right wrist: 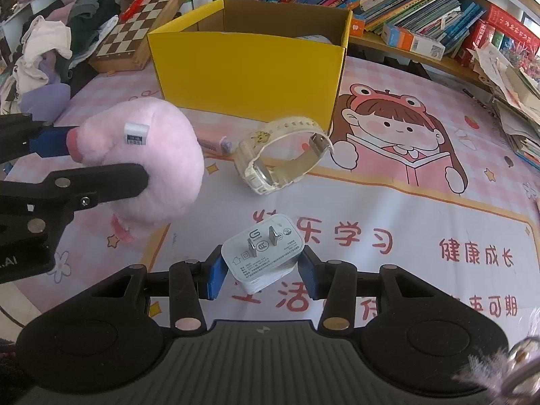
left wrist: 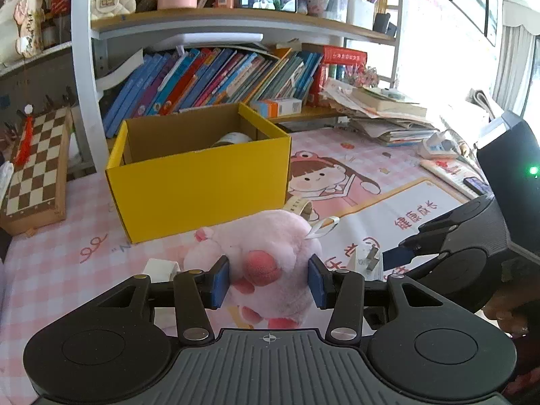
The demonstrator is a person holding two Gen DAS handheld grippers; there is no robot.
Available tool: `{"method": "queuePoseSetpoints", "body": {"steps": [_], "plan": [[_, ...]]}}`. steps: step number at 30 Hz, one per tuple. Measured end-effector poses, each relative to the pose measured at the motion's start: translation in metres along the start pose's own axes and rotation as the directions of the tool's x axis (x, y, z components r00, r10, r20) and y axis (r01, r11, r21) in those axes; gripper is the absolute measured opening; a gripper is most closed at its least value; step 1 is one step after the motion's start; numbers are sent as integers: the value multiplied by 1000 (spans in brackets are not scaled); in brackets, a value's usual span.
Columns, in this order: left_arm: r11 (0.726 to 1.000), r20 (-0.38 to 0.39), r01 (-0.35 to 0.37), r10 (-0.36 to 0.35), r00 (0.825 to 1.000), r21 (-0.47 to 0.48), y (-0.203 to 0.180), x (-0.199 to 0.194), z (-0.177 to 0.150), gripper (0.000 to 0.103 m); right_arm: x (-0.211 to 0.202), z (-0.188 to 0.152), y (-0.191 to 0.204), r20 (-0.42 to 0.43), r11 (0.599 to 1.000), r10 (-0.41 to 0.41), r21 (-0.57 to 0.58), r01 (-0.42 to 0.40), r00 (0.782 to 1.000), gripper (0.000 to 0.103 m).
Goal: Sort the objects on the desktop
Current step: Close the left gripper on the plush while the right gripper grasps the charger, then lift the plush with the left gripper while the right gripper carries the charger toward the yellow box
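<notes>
Above the pink desk mat (right wrist: 422, 202), the left gripper (left wrist: 268, 278) clamped a pink plush toy (left wrist: 266, 263) while the right gripper (right wrist: 261, 275) pinched a white charger (right wrist: 266, 253), both short of the yellow box (right wrist: 249, 67).

Pink checked desk mat (right wrist: 422, 175) with a cartoon girl and red Chinese characters, covering the desk. Behind the mat, a wooden shelf (left wrist: 209, 20) on a white curved metal frame (left wrist: 81, 77). Under the shelf, a row of leaning books (left wrist: 216, 77). Right of these books, a messy pile of papers (left wrist: 388, 114). Left of the frame, a folded chessboard (left wrist: 37, 165) standing tilted. Further left, a heap of clothes (right wrist: 57, 44). Far right, strong daylight through a curtained window (left wrist: 516, 67).
</notes>
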State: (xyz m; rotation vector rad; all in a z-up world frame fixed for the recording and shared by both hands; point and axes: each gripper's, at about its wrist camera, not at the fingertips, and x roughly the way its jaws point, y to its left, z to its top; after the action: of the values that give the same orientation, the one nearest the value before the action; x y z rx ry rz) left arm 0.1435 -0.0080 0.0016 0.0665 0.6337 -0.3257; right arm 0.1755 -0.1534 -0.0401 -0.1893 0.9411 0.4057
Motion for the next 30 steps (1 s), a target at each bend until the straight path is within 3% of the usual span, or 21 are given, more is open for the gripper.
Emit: {"method": "queuePoseSetpoints", "body": {"steps": [30], "plan": [[997,56,-49,53,997,-63,26,-45,-21,46,-19,-4,51,39,995,7,-97,-3,999,43]]}}
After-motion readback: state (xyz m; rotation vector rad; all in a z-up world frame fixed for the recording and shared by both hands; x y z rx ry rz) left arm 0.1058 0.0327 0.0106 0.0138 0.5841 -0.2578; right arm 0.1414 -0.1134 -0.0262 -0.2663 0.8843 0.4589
